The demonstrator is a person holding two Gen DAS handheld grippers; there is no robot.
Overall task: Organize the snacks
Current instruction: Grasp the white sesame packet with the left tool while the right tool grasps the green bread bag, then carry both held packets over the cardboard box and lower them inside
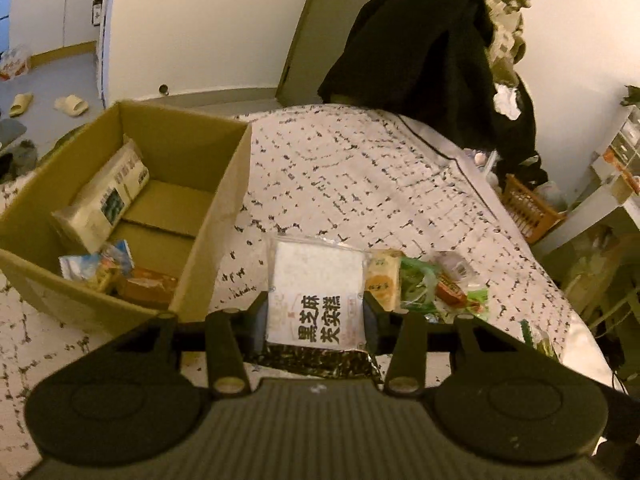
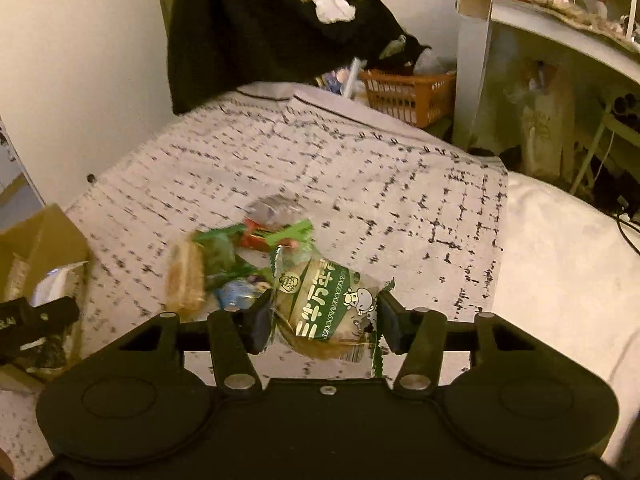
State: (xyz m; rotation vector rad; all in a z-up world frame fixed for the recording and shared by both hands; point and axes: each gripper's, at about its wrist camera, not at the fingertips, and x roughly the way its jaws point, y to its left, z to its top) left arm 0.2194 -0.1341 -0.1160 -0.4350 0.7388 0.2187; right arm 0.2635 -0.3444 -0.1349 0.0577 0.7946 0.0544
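Left wrist view: the left hand-held gripper [image 1: 316, 312] is clenched on a flat clear packet with a white label and bold black characters [image 1: 316, 300], one pad pressing each side edge. The packet is held above the bed [image 1: 360, 176], which is covered in a white spread with a black dash pattern. At about ten o'clock from the packet stands an open cardboard box [image 1: 224, 200] on the bed. Inside it a long pale packet [image 1: 106, 196] leans against the far-left wall, with a small blue-and-white packet [image 1: 96, 266] and an orange packet [image 1: 148, 286] at the near end. At about two o'clock from the held packet, a cluster of loose snacks [image 1: 428, 280] lies on the bed: a yellow packet, green wrappers and a red one. Dark clothing [image 1: 424, 40] hangs at twelve o'clock beyond the bed, and an orange basket [image 1: 528, 208] sits at three o'clock.

Right wrist view: the right hand-held gripper [image 2: 324, 316] is grasping a green-and-white bread packet with a cartoon cow [image 2: 332, 308], its pads against the wrapper's two sides, lifted over the bed [image 2: 360, 160]. The remaining snacks [image 2: 232, 256] lie at eleven o'clock from it. The cardboard box [image 2: 40, 240] shows at nine o'clock, and the left hand-held gripper [image 2: 32, 320] with its packet appears just below it at the frame edge.
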